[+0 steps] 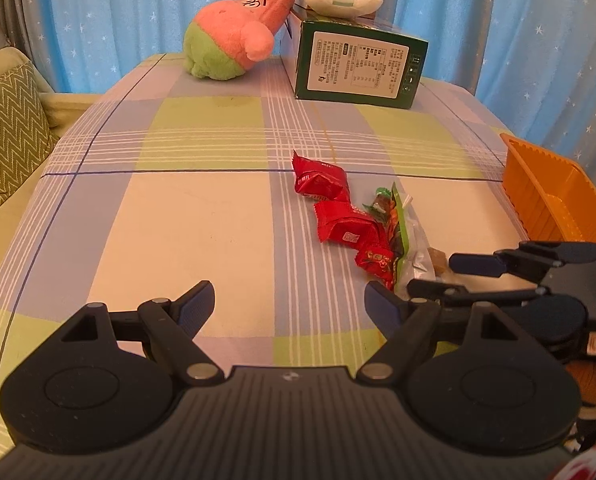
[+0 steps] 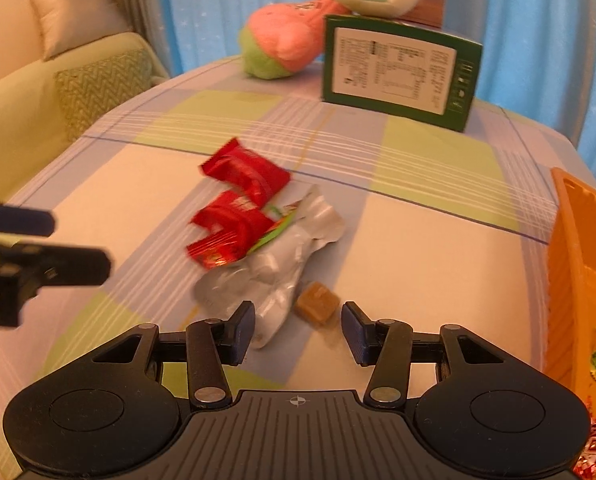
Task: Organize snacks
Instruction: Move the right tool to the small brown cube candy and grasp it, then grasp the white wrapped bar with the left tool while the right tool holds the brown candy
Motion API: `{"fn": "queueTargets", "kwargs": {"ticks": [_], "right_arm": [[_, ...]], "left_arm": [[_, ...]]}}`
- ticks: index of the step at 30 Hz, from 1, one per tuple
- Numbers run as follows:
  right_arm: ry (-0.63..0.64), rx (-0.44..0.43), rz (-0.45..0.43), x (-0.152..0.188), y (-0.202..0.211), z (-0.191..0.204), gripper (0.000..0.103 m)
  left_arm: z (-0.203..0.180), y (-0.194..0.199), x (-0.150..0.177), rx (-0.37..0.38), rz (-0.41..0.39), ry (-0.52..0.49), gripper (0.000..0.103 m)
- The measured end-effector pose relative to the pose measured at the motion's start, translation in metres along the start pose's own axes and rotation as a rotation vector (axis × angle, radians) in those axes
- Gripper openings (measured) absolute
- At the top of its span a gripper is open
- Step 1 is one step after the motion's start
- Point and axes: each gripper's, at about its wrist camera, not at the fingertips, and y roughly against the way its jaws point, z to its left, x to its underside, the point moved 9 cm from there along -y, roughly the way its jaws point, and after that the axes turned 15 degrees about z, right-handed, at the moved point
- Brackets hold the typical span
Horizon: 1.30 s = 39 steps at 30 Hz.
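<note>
- Left tool [image 1: 289, 306]: jaws wide apart, nothing between them, over bare checked tablecloth [image 1: 178, 208] on the worktop.
- Right tool [image 2: 298, 326]: jaws part open, gripping nothing; brown caramel cube [image 2: 316, 309] sits just ahead, between the fingertips.
- Snack pile mid-worktop: 3 red wrappers [image 2: 234, 220] lying on a crumpled silver pouch [image 2: 282, 264], cube just beside the pouch.
- Orange basket [image 2: 578, 280] at the right edge, a small packet inside.
- Green box [image 1: 358, 66] and plush toys at the far end.

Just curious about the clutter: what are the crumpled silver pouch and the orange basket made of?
The crumpled silver pouch looks like thin metallised foil film: matte-grey, sharply creased. The orange basket seems to be rigid moulded plastic: ribbed wall, smooth even colour.
</note>
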Motion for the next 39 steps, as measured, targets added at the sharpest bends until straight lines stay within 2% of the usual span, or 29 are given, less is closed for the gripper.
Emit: {"fn": "queueTargets", "kwargs": {"ticks": [4, 9, 12, 20, 22, 23, 25, 29, 34, 39], "right_arm": [[0.025, -0.039, -0.006, 0.004, 0.006, 0.013, 0.049], [-0.048, 0.070, -0.038, 0.000, 0.017, -0.012, 0.049], [-0.067, 0.088, -0.030, -0.002, 0.014, -0.025, 0.049], [0.043, 0.045, -0.028, -0.008, -0.006, -0.013, 0.049], [0.048, 0.040, -0.035, -0.011, -0.009, -0.011, 0.042], [0.052, 0.030, -0.035, -0.011, -0.009, -0.010, 0.029], [0.055, 0.026, -0.028, -0.011, -0.009, -0.008, 0.021], [0.000, 0.027, -0.019, -0.005, 0.000, -0.012, 0.021], [-0.124, 0.014, -0.028, 0.004, 0.015, -0.025, 0.021], [-0.165, 0.018, -0.018, 0.012, 0.022, -0.028, 0.021]], "left_arm": [[0.000, -0.001, -0.002, 0.006, -0.001, -0.002, 0.080], [0.002, -0.004, -0.003, 0.005, -0.001, -0.002, 0.080], [0.004, -0.006, -0.004, 0.006, 0.000, 0.002, 0.080], [0.001, -0.012, -0.009, 0.015, 0.002, -0.013, 0.080], [0.000, -0.012, -0.011, 0.017, 0.000, -0.020, 0.080], [-0.001, -0.013, -0.012, 0.018, -0.002, -0.025, 0.080], [-0.003, -0.014, -0.014, 0.027, -0.003, -0.038, 0.080], [-0.016, -0.018, -0.019, 0.073, -0.013, -0.079, 0.079], [-0.045, -0.025, -0.026, 0.139, -0.031, -0.179, 0.066], [-0.074, -0.035, -0.034, 0.171, -0.041, -0.284, 0.050]]}}
